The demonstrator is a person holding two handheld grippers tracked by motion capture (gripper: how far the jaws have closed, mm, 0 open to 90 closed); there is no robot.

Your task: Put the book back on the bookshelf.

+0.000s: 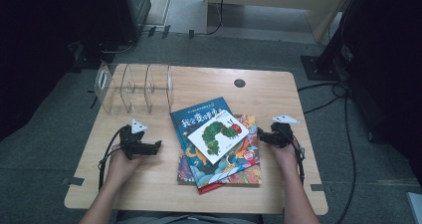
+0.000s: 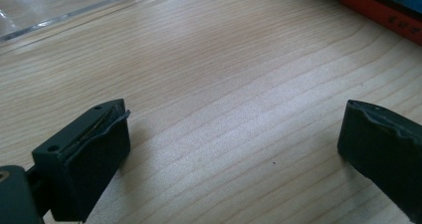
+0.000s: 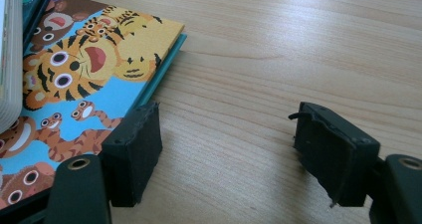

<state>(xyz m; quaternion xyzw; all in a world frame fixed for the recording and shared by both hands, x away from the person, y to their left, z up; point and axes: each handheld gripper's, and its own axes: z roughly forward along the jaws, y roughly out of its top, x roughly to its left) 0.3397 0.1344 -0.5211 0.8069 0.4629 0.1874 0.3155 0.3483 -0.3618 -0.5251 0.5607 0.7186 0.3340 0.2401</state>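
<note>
A stack of picture books lies mid-table, topped by a white caterpillar book (image 1: 217, 133) on a blue book (image 1: 199, 115), with colourful ones (image 1: 239, 165) beneath. My left gripper (image 1: 157, 145) rests left of the stack, pointing toward it. In the left gripper view it (image 2: 234, 124) is open over bare wood, with a red book edge (image 2: 383, 12) far ahead. My right gripper (image 1: 260, 134) sits at the stack's right edge. It (image 3: 226, 122) is open with only wood between the jaws, and its left jaw stands beside the tiger-cover book (image 3: 89, 74).
A clear acrylic divider rack (image 1: 134, 87) stands at the table's back left, its base (image 2: 50, 5) ahead of the left gripper. The wooden table (image 1: 259, 92) has a cable hole (image 1: 239, 83) at the back. Cables and dark equipment ring the table on the floor.
</note>
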